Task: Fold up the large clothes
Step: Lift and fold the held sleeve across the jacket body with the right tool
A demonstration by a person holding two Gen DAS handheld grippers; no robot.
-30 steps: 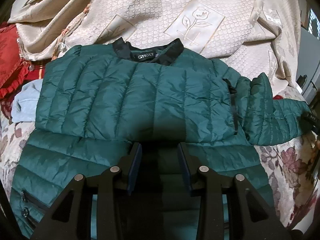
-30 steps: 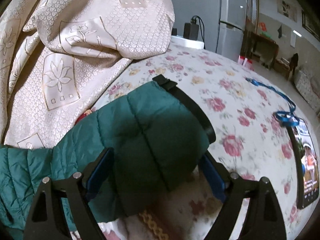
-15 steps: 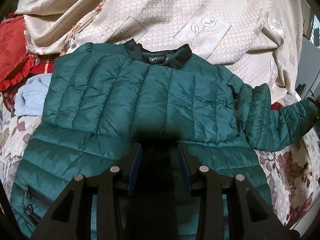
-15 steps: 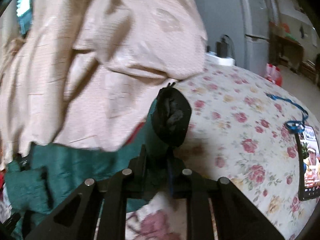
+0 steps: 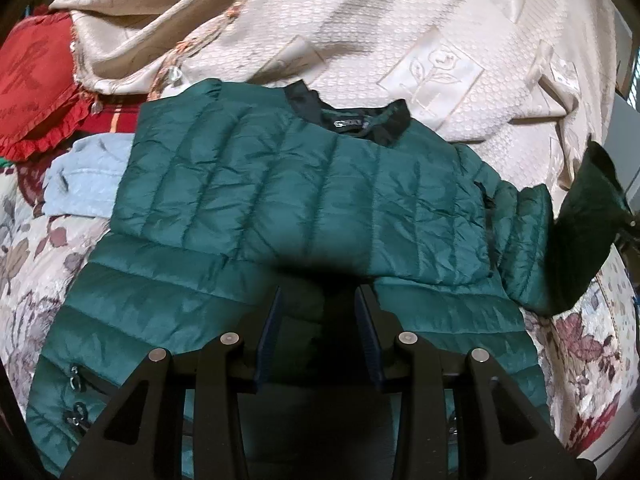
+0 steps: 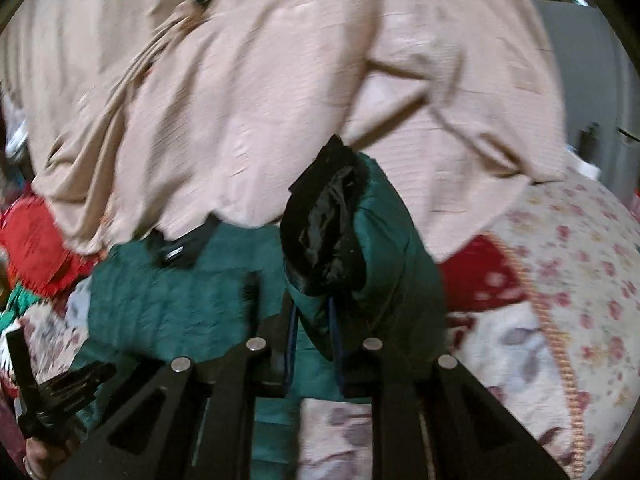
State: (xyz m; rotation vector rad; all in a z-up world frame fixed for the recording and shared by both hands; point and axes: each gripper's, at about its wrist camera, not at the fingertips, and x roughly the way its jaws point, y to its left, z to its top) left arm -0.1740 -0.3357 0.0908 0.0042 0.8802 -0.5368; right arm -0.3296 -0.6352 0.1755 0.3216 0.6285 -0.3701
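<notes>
A dark green quilted puffer jacket (image 5: pixel 304 200) with a black collar lies on the bed, its left sleeve folded across the body. My left gripper (image 5: pixel 318 320) is open and empty, hovering over the jacket's lower middle. My right gripper (image 6: pixel 312 328) is shut on the cuff end of the jacket's right sleeve (image 6: pixel 360 240) and holds it raised, the black cuff lining facing the camera. The lifted sleeve (image 5: pixel 580 232) also shows at the right edge of the left wrist view. The jacket body (image 6: pixel 180 292) lies to the left in the right wrist view.
A beige embossed quilt (image 5: pixel 360 32) is heaped behind the jacket. A red cushion (image 5: pixel 36 88) and a light blue garment (image 5: pixel 84 176) lie at the left. The floral bedsheet (image 6: pixel 568 280) stretches to the right. The left gripper (image 6: pixel 52 392) shows at the lower left of the right wrist view.
My right gripper closed on the sleeve cuff, lifted it off the bed and swung it left toward the jacket body. My left gripper drew back a little and stayed open.
</notes>
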